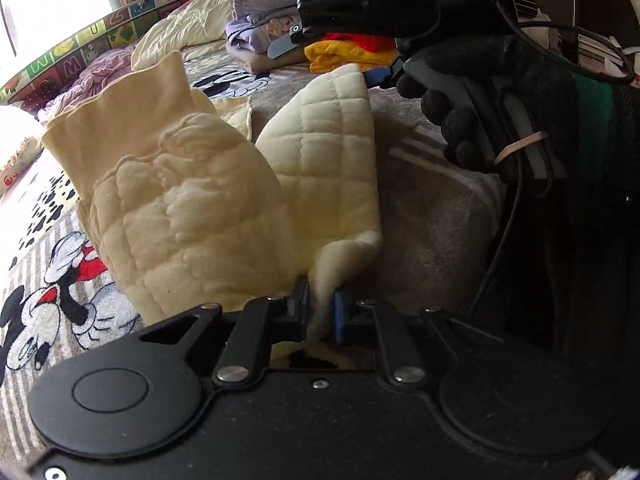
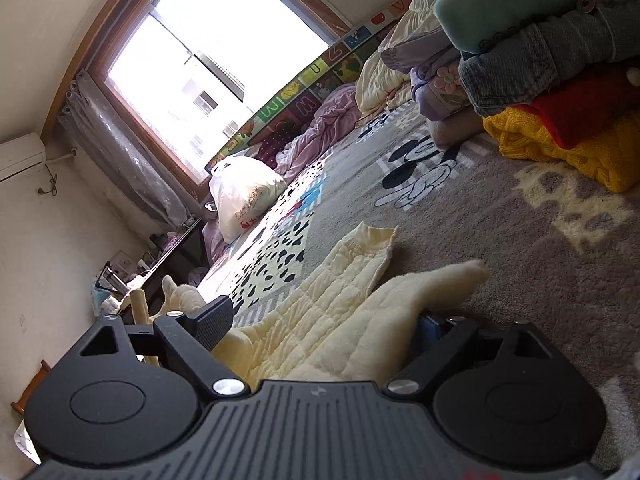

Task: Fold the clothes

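Item: cream quilted garment [image 1: 192, 208], soft and padded, stitched in a diamond grid, with a smooth ribbed cuff or hem [image 1: 120, 116] of the same colour at one end. Location: on a bed, over a grey cartoon-mouse blanket [image 1: 52, 312]; in the left wrist view part of it is lifted and bunched upright, a second quilted flap [image 1: 328, 152] standing behind. Left gripper [image 1: 322, 312]: jaws nearly together, pinching a fleecy edge of the garment between the pads. Right gripper [image 2: 324, 324]: jaws spread wide, the garment lying between and beneath them; whether either pad touches the cloth cannot be told. A black-gloved hand [image 1: 480, 112] grasps the right gripper's handle, seen in the left wrist view. Containers: none proper; a white plastic bag [image 2: 244, 196] lies near the window [image 2: 216, 64], contents not visible. Also present: stack of folded clothes [image 2: 560, 92] at the far side of the bed, red over yellow knits [image 2: 568, 144], denim [image 2: 532, 64] above, lilac pieces [image 2: 432, 80] beside; alphabet-print panel [image 2: 296, 96] along the bed's edge.
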Tool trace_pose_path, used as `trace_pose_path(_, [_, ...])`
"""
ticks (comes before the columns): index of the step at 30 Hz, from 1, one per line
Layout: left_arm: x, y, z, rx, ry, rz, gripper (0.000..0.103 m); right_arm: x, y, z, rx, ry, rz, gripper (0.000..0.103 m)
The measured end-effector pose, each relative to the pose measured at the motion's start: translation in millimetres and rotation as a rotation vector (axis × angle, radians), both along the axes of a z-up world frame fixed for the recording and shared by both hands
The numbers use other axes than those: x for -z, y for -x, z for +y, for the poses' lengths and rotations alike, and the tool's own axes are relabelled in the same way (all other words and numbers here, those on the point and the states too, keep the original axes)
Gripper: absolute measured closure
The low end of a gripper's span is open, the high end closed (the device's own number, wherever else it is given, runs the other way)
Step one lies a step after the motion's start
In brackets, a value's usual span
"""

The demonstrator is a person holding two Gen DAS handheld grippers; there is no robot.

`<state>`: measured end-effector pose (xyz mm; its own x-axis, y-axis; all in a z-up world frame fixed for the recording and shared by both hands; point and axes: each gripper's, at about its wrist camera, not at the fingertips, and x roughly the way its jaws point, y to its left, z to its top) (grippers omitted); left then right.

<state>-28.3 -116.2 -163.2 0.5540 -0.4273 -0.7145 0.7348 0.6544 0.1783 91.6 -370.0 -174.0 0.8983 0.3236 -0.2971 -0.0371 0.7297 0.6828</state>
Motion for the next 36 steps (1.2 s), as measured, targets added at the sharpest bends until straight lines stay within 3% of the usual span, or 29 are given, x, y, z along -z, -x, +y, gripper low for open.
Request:
trace_pose_path(4, [1.2, 1.2, -0.3, 0.024, -0.034, 0.028, 0.093, -5.7, 10.5, -5.3, 0.153, 0.160, 0.063, 0.014])
trace_pose_path(8, [-4.5, 2.9, -0.3, 0.081, -0.076, 0.062, 0.088, -9.7, 13.6, -12.1, 0.184, 0.187, 0.042, 0.014])
trace_pose_path(9, [-9.3, 3.9, 1.1, 0.087, -0.064, 0.067, 0.084, -9.5, 12.5, -11.5, 0.179, 0.201, 0.046, 0.014])
trace_pose_path(11, [-21.7, 6.8, 5.3, 0.093, -0.023, 0.075, 0.059, -4.8, 9.0, -10.4, 0.162, 0.202, 0.073, 0.014])
trace_pose_path(15, [-52.4, 10.2, 15.2, 0.063, 0.094, 0.062, 0.055, 5.7, 4.4, -13.7, 0.171, 0.195, 0.155, 0.014])
trace_pose_path(17, [-67.7, 5.3, 20.4, 0.009, 0.167, 0.040, 0.054, 8.0, 4.5, -15.1, 0.170, 0.183, 0.180, 0.014])
trace_pose_path(19, [-80.4, -7.1, 23.1, -0.094, 0.248, 0.015, 0.046, 14.6, 1.8, -14.9, 0.157, 0.173, 0.216, 0.014])
trace_pose_path(21, [-84.5, -21.2, 21.3, -0.183, 0.278, -0.001, 0.044, 19.8, 0.7, -14.4, 0.145, 0.150, 0.235, 0.014])
trace_pose_path(25, [-83.1, -57.6, 4.4, -0.333, 0.266, -0.010, 0.044, 21.4, 1.4, -12.7, 0.145, 0.144, 0.243, 0.014])
trace_pose_path(28, [-78.7, -82.8, -8.9, -0.407, 0.254, -0.004, 0.036, 24.0, 4.1, -16.8, 0.171, 0.131, 0.248, 0.014])
trace_pose_path(33, [-62.5, -112.6, -28.1, -0.471, 0.145, -0.017, 0.036, 30.3, 4.5, -24.8, 0.168, 0.068, 0.237, 0.014])
trace_pose_path(35, [-56.6, -115.6, -24.2, -0.482, 0.120, -0.025, 0.067, 33.6, 3.8, -27.1, 0.155, 0.040, 0.222, 0.014])
trace_pose_path(36, [-54.2, -116.1, -18.3, -0.484, 0.134, -0.010, 0.072, 35.4, 3.5, -28.5, 0.145, 0.023, 0.212, 0.014])
